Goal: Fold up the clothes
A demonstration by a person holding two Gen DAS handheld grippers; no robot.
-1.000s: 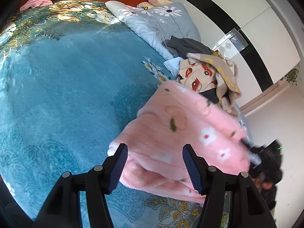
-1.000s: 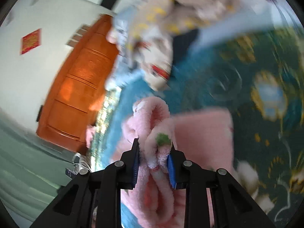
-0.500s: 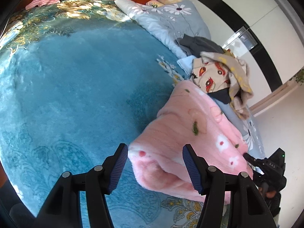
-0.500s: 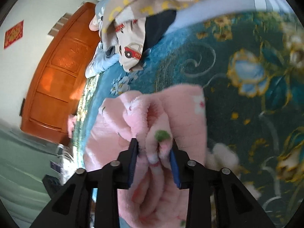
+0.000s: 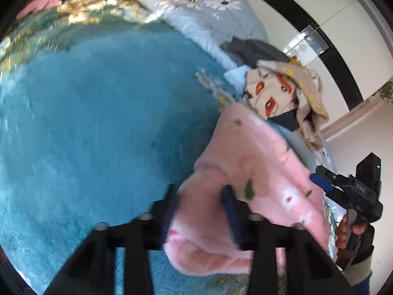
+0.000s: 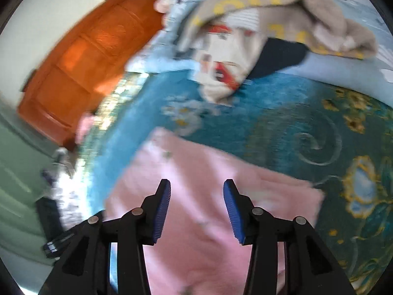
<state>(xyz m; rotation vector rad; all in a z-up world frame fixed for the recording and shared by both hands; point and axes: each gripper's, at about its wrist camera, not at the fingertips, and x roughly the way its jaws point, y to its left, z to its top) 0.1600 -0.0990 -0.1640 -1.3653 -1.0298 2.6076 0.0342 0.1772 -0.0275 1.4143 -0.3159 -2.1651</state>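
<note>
The left gripper (image 5: pixel 200 211) was closing on the pink fleece garment's (image 5: pixel 258 162) folded corner; the right gripper (image 6: pixel 195 209), opening, held nothing. A shallow bite could spill the fold onto the bed (image 5: pixel 86 123).

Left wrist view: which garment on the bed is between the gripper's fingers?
The pink fleece garment with white flowers; the left gripper is closing on its folded corner. The car-print and beige garments lie piled farther back, untouched.

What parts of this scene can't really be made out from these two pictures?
- Left wrist view: motion blur smears the left gripper on the pink garment; pad contact unclear.
- Right wrist view: blur hides the clothes pile prints.
- Right wrist view: right gripper covers the garment's near edge.
</note>
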